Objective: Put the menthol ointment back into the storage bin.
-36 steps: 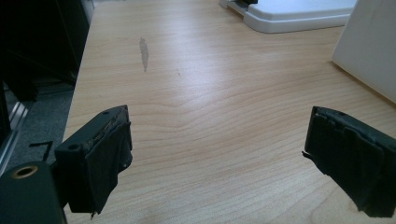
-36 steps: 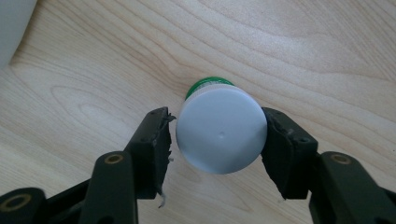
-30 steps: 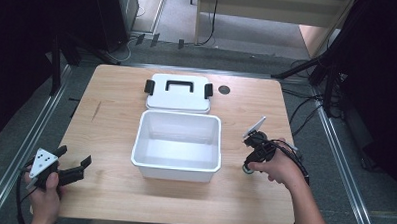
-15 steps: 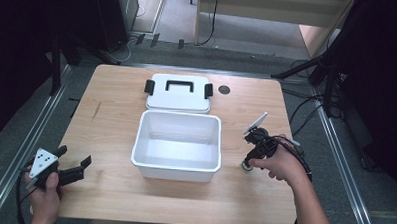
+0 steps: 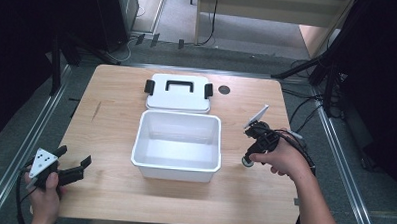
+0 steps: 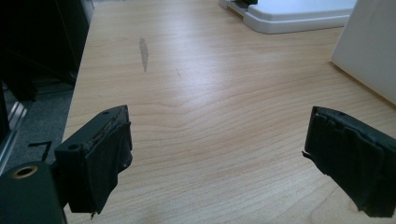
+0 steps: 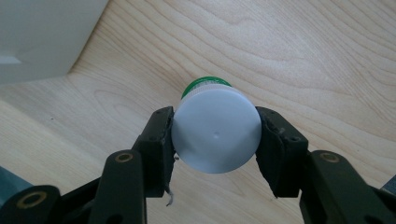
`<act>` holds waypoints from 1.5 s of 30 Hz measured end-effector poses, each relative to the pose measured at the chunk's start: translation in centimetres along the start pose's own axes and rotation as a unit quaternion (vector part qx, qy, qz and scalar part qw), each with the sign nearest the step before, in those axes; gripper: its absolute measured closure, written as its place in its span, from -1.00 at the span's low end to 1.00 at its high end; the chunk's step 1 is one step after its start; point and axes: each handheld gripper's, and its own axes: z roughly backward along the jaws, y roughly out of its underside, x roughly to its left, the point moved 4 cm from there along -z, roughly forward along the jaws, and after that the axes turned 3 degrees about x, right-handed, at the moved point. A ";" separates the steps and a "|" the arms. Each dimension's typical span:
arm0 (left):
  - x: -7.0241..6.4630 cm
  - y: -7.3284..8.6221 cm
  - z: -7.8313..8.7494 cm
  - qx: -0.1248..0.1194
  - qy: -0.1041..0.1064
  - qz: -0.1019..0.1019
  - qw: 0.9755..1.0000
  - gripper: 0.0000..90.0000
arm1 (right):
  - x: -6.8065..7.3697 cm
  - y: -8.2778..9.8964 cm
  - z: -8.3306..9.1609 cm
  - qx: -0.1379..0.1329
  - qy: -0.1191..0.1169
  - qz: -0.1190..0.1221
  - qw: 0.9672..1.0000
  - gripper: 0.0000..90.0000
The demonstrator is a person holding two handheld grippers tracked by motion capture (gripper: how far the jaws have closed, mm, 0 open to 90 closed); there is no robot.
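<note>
A small bottle (image 7: 215,133) with a white cap and a green body sits between the pads of my right gripper (image 7: 215,122), which is shut on the cap. In the high view this right gripper (image 5: 249,159) points down just right of the white tub (image 5: 176,164), with the bottle (image 5: 247,162) at its tip, a little above the table. My left gripper (image 5: 74,168) rests at the front left corner of the table, open. In its own view the left gripper (image 6: 219,154) has only bare wood between its jaws.
The tub's white lid (image 5: 177,93) with a black handle and side clips lies flat behind the tub. A dark round hole (image 5: 224,89) marks the wooden table (image 5: 111,119) near the back. In the left gripper view the lid (image 6: 299,14) and the tub wall (image 6: 369,56) lie far right.
My right hand has lifted a little with the bottle in its grip. The left hand, tub and lid have stayed put.
</note>
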 end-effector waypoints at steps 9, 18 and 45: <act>0.0 0.0 0.0 0.000 0.001 0.000 1.000 -0.82 | 0.3 -0.4 1.3 0.002 -0.003 0.003 1.000 0.14; 0.0 0.0 0.0 0.002 0.001 0.000 1.000 -0.82 | 0.6 -0.9 2.8 0.005 -0.005 0.003 1.000 0.15; 0.0 0.0 0.0 0.002 0.001 -0.003 1.000 -0.82 | 2.4 -3.0 7.6 0.003 0.001 0.018 1.000 0.15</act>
